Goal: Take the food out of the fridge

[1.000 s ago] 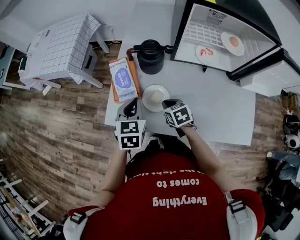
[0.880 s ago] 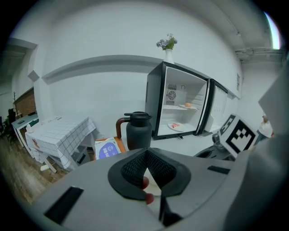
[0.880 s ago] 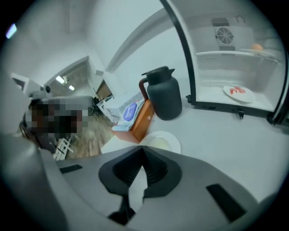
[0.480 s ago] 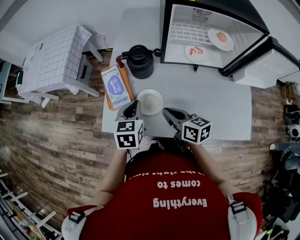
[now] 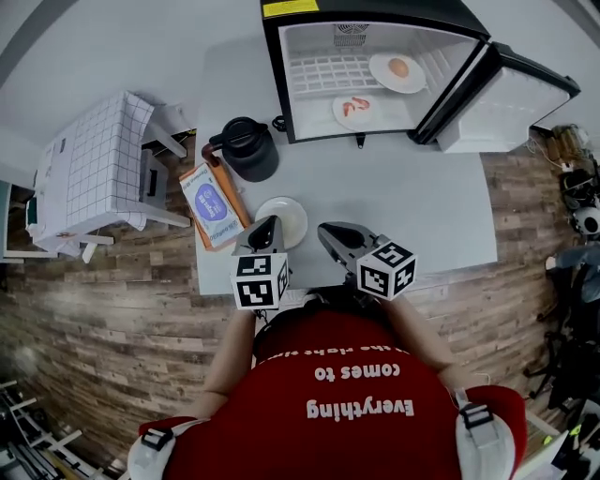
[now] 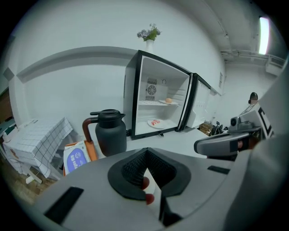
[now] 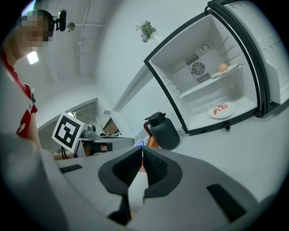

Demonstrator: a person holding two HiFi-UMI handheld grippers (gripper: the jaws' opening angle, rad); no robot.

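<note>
The left tongs point(image 5: 266, 225) and right tongs point(image 5: 328, 231) are pressed together, empty, over the white worktop point(image 5: 422, 206). A white plate of red food point(image 5: 360, 111) and a white plate with a tan lump point(image 5: 397, 71) sit inside the open black fridge point(image 5: 394, 12).

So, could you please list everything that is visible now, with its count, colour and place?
fridge: one, black with white inside, door open, on the table's far side
shelf plate: one, white, pale orange food, fridge's upper shelf
lower plate: one, white, red food, fridge's floor
table plate: one, white, by the left gripper
jug: one, black, left of the fridge
packet: one, orange and blue, table's left edge
vase: one, white, with flowers, on the fridge
table: one, white
checked cloth: one, white, left of the table
shirt: one, red, on the person
left gripper: one, grey, jaws together
right gripper: one, grey, jaws together
</note>
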